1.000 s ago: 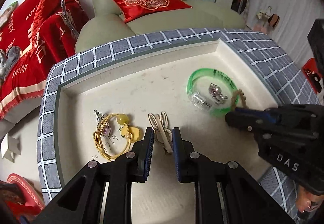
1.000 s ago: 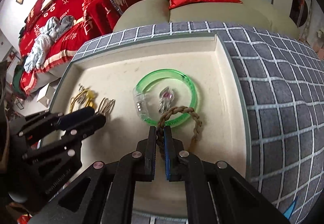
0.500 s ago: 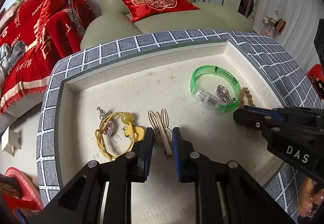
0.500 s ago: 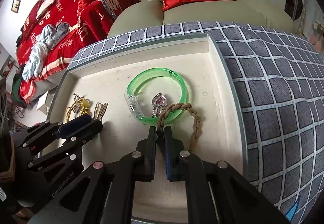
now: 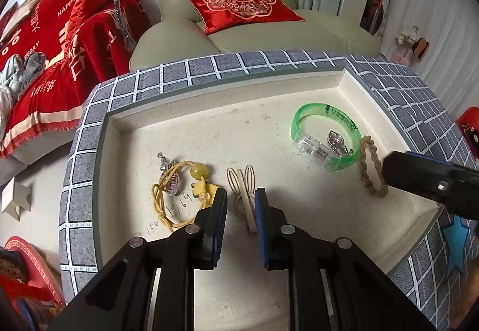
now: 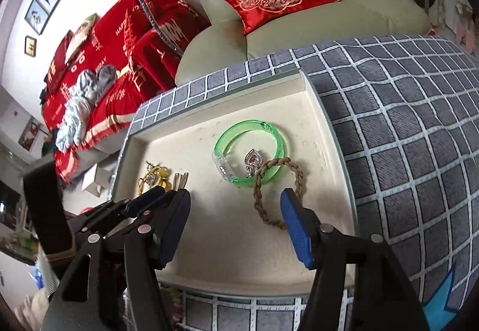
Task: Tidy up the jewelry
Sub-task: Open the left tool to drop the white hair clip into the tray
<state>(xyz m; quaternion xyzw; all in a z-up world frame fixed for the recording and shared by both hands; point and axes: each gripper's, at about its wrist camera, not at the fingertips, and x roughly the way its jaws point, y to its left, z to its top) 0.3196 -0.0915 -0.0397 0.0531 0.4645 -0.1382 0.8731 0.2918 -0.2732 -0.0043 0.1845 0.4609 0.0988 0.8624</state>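
A cream tray (image 5: 269, 109) holds the jewelry. A brown braided bracelet (image 6: 263, 196) lies flat by the tray's right wall, its far end touching a green bangle (image 6: 269, 133) with a silver heart pendant (image 6: 253, 159) inside it. My right gripper (image 6: 236, 220) is open above the braid's near end, holding nothing. In the left wrist view a cream hair clip (image 5: 244, 196) lies between the fingers of my left gripper (image 5: 240, 205), which is partly open around it. A yellow cord bracelet (image 5: 179, 190) with a second pendant lies to its left. The braid (image 5: 371, 172) and bangle (image 5: 324, 133) sit at right.
The tray sits on a grey checked cloth (image 6: 404, 136). A pale green sofa with a red cushion (image 5: 239, 1) stands behind, and a red blanket (image 5: 45, 61) lies to the left. The tray walls (image 6: 326, 127) rise along the far and right sides.
My right gripper has opened and let go of the braided bracelet, which now lies in the tray. Both grippers have drawn back a little; the left stays around the hair clip.
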